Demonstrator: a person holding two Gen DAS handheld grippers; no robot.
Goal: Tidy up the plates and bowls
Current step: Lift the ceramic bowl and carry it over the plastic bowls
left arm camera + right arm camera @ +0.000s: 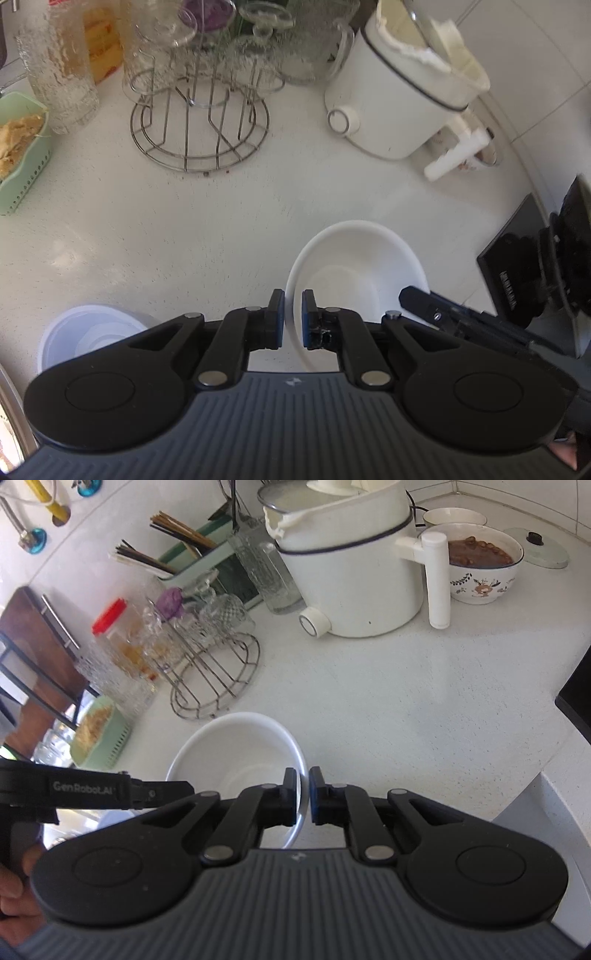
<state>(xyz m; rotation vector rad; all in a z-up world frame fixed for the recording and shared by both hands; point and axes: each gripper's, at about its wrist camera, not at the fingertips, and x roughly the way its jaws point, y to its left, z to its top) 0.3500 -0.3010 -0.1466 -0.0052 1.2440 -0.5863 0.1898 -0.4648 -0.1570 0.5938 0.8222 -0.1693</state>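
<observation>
A white bowl (pixel 354 266) is held over the white counter by both grippers. My left gripper (pixel 293 314) is shut on its left rim. My right gripper (pixel 303 794) is shut on its right rim; the bowl also shows in the right wrist view (pixel 236 753). The right gripper's finger reaches in at the bowl's right side in the left wrist view (pixel 424 306). The left gripper's arm crosses the bowl's left side in the right wrist view (pixel 110 794). A stack of white bowls (pixel 92 332) sits low at the left, partly hidden by my left gripper.
A wire glass rack (pixel 199 129) with glasses stands at the back. A white pot (pixel 399 96) is at the back right, a food-filled bowl (pixel 480 565) and glass lid (pixel 535 548) beyond it. A green basket (pixel 22 147) sits left. A black appliance (pixel 517 266) sits right.
</observation>
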